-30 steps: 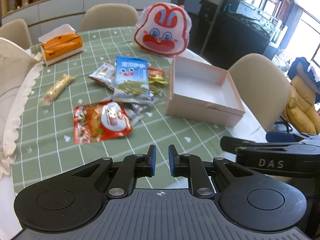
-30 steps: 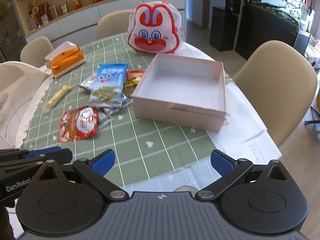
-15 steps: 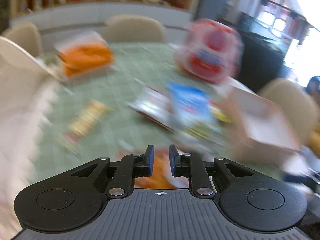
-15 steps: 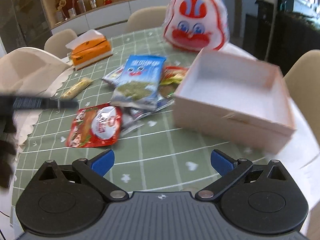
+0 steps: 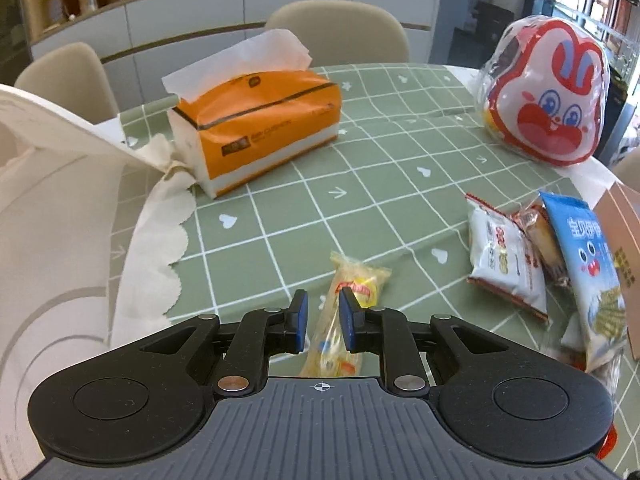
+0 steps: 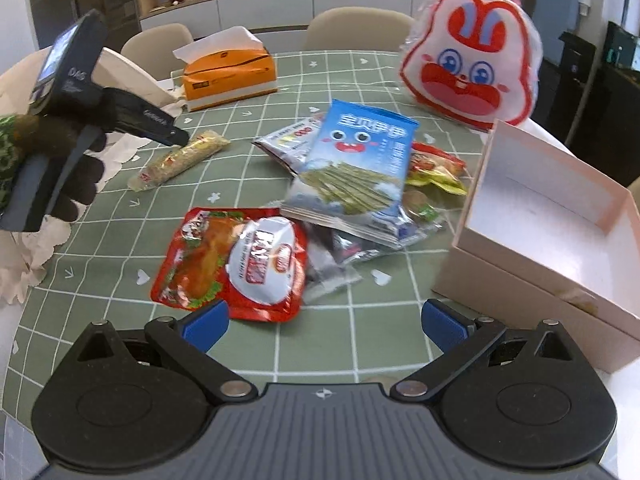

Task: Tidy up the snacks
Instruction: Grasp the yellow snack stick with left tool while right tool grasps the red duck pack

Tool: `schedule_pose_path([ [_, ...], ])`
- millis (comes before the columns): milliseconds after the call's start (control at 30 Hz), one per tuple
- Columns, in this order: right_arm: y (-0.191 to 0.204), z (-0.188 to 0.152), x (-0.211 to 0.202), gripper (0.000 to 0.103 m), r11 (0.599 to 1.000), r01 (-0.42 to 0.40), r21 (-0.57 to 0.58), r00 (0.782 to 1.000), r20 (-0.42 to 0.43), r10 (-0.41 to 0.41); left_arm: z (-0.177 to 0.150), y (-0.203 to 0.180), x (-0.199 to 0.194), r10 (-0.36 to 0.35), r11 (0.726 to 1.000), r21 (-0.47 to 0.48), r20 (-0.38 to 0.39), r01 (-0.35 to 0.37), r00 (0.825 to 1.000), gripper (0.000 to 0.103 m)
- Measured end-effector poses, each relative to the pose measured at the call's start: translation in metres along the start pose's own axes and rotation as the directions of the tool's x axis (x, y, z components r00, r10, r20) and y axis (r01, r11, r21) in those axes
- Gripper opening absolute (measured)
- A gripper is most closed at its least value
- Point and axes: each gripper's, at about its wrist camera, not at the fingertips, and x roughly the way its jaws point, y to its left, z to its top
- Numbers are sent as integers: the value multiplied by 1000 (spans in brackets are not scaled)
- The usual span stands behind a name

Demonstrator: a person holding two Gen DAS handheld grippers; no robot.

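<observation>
My left gripper (image 5: 322, 322) hovers over a long clear yellow snack stick (image 5: 347, 314) lying on the green checked tablecloth; its jaws stand a narrow gap apart with the stick between them, and I cannot tell if they press it. The stick also shows in the right wrist view (image 6: 184, 158), with the left gripper (image 6: 176, 139) at it. My right gripper (image 6: 324, 326) is wide open and empty, just short of a red chicken snack pack (image 6: 236, 260). A blue snack bag (image 6: 356, 160) tops a pile of packets. An empty pink box (image 6: 556, 216) stands at right.
An orange tissue pack (image 5: 256, 120) lies at the back of the table. A rabbit-shaped bag (image 6: 472, 68) stands behind the box. A white lace cloth (image 5: 60, 220) covers the left side. Beige chairs (image 5: 338, 32) ring the table.
My left gripper has swung left and forward from the table's near edge to the yellow snack stick. My right gripper has moved closer to the red pack and stayed open.
</observation>
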Motion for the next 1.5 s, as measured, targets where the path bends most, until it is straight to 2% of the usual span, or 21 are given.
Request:
schedule_pose_path([
  [133, 2, 1, 12, 102, 999, -32, -20, 999, -19, 32, 5, -4, 7, -38, 999, 13, -5, 38, 999, 21],
  [200, 3, 4, 18, 102, 998, -52, -39, 999, -19, 51, 5, -6, 9, -83, 997, -3, -30, 83, 996, 28],
  [233, 4, 6, 23, 102, 997, -62, -50, 998, -20, 61, 5, -8, 10, -95, 996, 0, -31, 95, 995, 28],
  [300, 7, 10, 31, 98, 994, -85, -65, 996, -19, 84, 3, -14, 13, -70, 997, 41, -31, 71, 997, 34],
  [400, 13, 15, 45, 90, 990, -114, -80, 993, -34, 111, 3, -17, 15, -20, 998, 57, -20, 21, 1000, 35],
  [500, 18, 18, 50, 68, 989, -130, -76, 991, -49, 127, 3, -21, 15, 6, 998, 68, -15, -5, 1000, 34],
  [533, 19, 18, 47, 54, 987, -139, -82, 990, -41, 136, 3, -22, 15, 15, 997, 82, -10, -14, 1000, 34],
  [567, 18, 18, 44, 49, 986, -146, -84, 989, -39, 143, 1, -24, 14, 25, 995, 98, -4, -24, 1000, 34],
  [600, 16, 18, 42, 39, 985, -156, -76, 987, -43, 153, 0, -26, 13, 34, 994, 107, 0, -34, 999, 33],
  [733, 0, 8, 32, 17, 982, -187, -26, 980, -74, 185, -9, -37, 3, 70, 990, 121, -12, -68, 997, 32],
  [800, -11, -1, 23, 17, 983, -186, -5, 979, -80, 185, -15, -42, -6, 58, 993, 104, -28, -55, 998, 32],
  [967, -32, -21, 3, 17, 986, -169, -4, 982, -83, 168, -45, -55, -32, -63, 998, 9, -73, 64, 995, 31],
  [1067, -31, -18, -4, 18, 985, -164, -63, 985, -61, 160, -67, -64, -53, -57, 998, -32, -67, 55, 996, 27],
  [1100, -28, -13, -4, 21, 983, -160, -89, 987, -47, 156, -73, -65, -59, -60, 997, -55, -67, 57, 996, 27],
  [1167, -18, -1, 0, 35, 981, -156, -113, 988, -26, 154, -86, -64, -69, -63, 992, -111, -75, 54, 995, 27],
  [1233, -5, 14, 9, 63, 981, -160, -110, 987, -9, 160, -96, -64, -79, -60, 987, -153, -82, 47, 995, 27],
  [1433, 44, 47, 54, 67, 996, -5, -86, 1000, -4, 5, -114, -59, -95, -122, 966, -239, -104, 95, 987, 27],
  [1500, 53, 50, 64, 68, 996, -1, -87, 1000, -19, -1, -120, -59, -98, -145, 961, -251, -107, 115, 984, 27],
])
